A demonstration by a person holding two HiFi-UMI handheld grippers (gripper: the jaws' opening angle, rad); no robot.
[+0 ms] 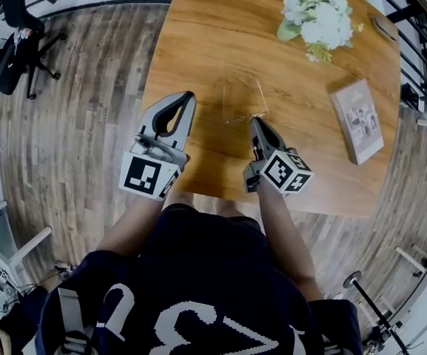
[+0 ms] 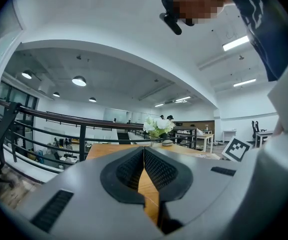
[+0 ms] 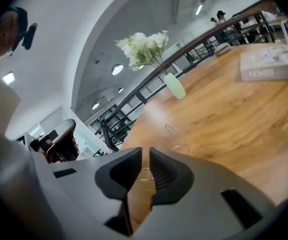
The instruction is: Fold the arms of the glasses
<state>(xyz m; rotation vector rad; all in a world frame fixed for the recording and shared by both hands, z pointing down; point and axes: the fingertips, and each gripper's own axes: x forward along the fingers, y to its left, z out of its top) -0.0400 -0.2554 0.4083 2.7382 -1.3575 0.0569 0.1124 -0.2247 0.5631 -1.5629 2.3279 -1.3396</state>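
Thin clear-rimmed glasses (image 1: 244,117) lie on the wooden table (image 1: 198,35), arms spread open and pointing away from me. My right gripper (image 1: 256,120) is at the front of the glasses. In the right gripper view its jaws are nearly closed on a thin rim (image 3: 144,174) of the glasses (image 3: 181,148), so my right gripper (image 3: 144,153) is shut on them. My left gripper (image 1: 189,96) is to the left of the glasses, near the table's left edge. In the left gripper view my left gripper (image 2: 144,151) is shut with nothing between the fingertips.
A vase of white flowers (image 1: 318,13) stands at the far right of the table. A book (image 1: 357,120) lies at the right edge. A small dark oval object (image 1: 383,26) sits at the far right corner. An office chair (image 1: 13,43) is on the floor at left.
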